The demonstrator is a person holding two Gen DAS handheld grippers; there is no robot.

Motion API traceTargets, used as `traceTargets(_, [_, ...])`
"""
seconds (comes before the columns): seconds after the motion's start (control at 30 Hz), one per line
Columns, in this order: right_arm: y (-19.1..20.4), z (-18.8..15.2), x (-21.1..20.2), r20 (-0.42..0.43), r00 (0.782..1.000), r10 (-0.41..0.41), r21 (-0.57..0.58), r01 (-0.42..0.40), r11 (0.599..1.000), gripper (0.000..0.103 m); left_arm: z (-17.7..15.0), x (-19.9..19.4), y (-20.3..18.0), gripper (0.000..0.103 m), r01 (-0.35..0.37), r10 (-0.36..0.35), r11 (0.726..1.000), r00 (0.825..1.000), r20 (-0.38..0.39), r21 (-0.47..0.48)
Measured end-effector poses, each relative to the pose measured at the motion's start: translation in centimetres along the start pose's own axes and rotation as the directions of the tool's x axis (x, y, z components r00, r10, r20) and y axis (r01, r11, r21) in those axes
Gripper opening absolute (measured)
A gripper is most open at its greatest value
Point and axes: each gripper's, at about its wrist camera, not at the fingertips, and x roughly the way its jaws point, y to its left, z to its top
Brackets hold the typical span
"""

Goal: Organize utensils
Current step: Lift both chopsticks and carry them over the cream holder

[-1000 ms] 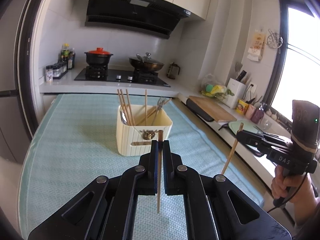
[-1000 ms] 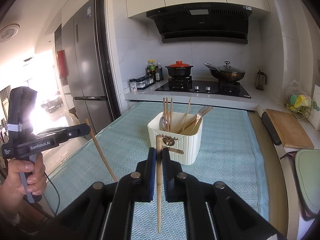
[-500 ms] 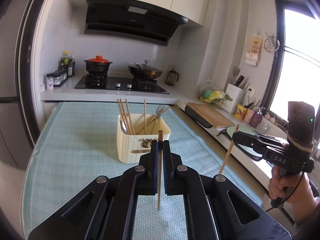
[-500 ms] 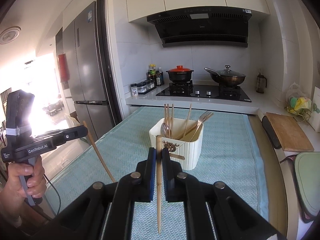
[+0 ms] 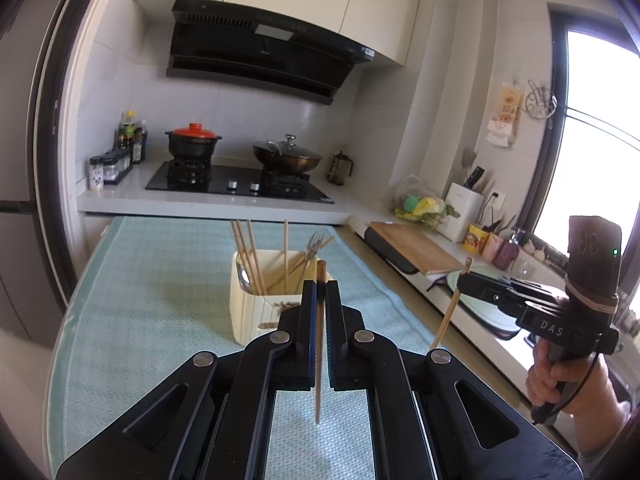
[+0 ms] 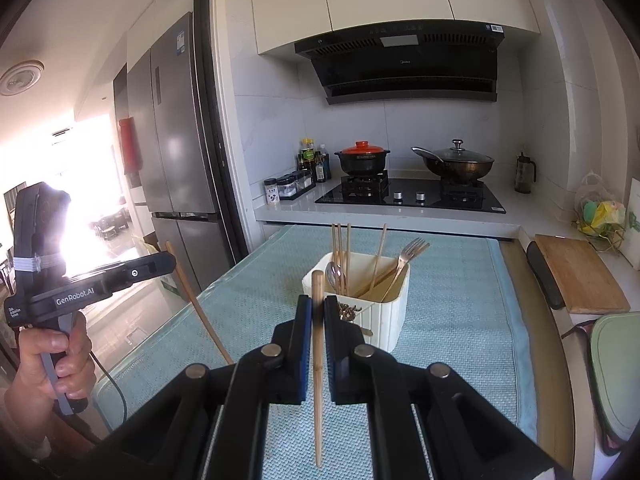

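Note:
A cream utensil holder [image 5: 244, 316] [image 6: 386, 320] stands on the teal mat, with several chopsticks, a spoon and a fork upright in it. My left gripper [image 5: 320, 286] is shut on a wooden chopstick [image 5: 318, 368], held upright in the air short of the holder. My right gripper [image 6: 318, 300] is shut on a second wooden chopstick [image 6: 318, 380], also upright and short of the holder. Each gripper shows in the other's view: the right gripper [image 5: 464, 282] off to the right with its chopstick [image 5: 450, 312], the left gripper [image 6: 170, 262] off to the left with its slanted chopstick [image 6: 200, 308].
The teal mat [image 5: 152, 280] covers the table. Behind it runs a counter with a hob, a red-lidded pot [image 5: 194, 142], a wok [image 5: 286, 156] and spice jars [image 5: 106, 164]. A wooden cutting board [image 6: 576, 276] and a green tray [image 6: 616, 360] lie to the right, a fridge [image 6: 180, 152] to the left.
My left gripper has risen a little with its chopstick, so the holder sits lower in its view. The right gripper has stayed nearly still.

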Motion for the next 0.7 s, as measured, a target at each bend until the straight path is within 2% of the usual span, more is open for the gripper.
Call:
traceTargets(0.3, [-0.1, 3.7, 0.9, 0.035, 0.999, 0.0, -0.024, 0.001, 1.0, 0.006, 5.4, 0.9, -0.1, 0.002, 0.021, -0.022, 1.0, 0.999, 0.041, 0.016])
traceTargets(0.53, [-0.3, 9.2, 2.8, 0.095, 0.995, -0.006, -0.05, 0.011, 0.999, 0.006, 10.7, 2.4, 0.0, 0.002, 0.024, -0.027, 0.999, 0.995, 0.093, 0.034])
traceTargets(0.7, [-1.2, 13.2, 5.4, 0.136, 0.99, -0.024, -0.065, 0.033, 0.997, 0.006, 14.2, 5.2, 0.6, 0.002, -0.008, 0.002, 0.999, 0.994, 0.107, 0.048])
